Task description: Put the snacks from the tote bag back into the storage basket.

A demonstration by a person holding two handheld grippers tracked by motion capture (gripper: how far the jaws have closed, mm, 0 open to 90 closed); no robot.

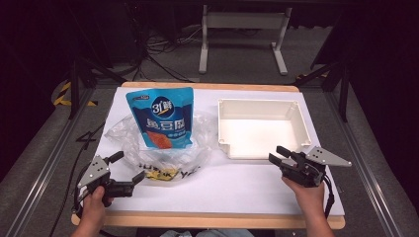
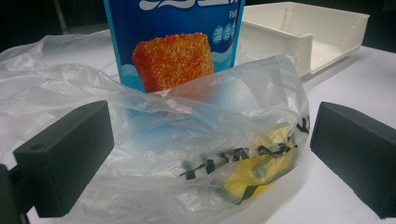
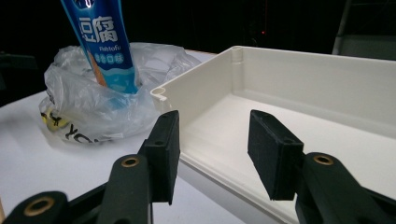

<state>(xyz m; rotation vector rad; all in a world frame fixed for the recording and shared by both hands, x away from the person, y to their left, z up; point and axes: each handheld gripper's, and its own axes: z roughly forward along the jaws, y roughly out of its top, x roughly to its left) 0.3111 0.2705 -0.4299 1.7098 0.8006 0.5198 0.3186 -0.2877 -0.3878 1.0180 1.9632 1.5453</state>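
A white-covered rectangular table carries everything, its wooden edge showing at the near side and the person's forearms cut off by the bottom of the high view. Just ahead of the right gripper sits the shallow white plastic tray; in the right gripper view its near wall runs straight across in front of the two black jaws, which stand partly parted with nothing between them, and the tray's far end is cut off at the frame edge. Ahead of the left gripper and touching none of its pads lies the crumpled clear plastic bag, whose black lettering is too creased to read. The left gripper's jaws are spread wide on either side of the bag's near fold without pressing it. Standing upright in the bag is the blue snack pouch with an orange fried-tofu picture; its lower part is veiled by the film and its top is cropped in both gripper views. A small yellow item inside the bag, nearest the left gripper, is blurred beyond telling.
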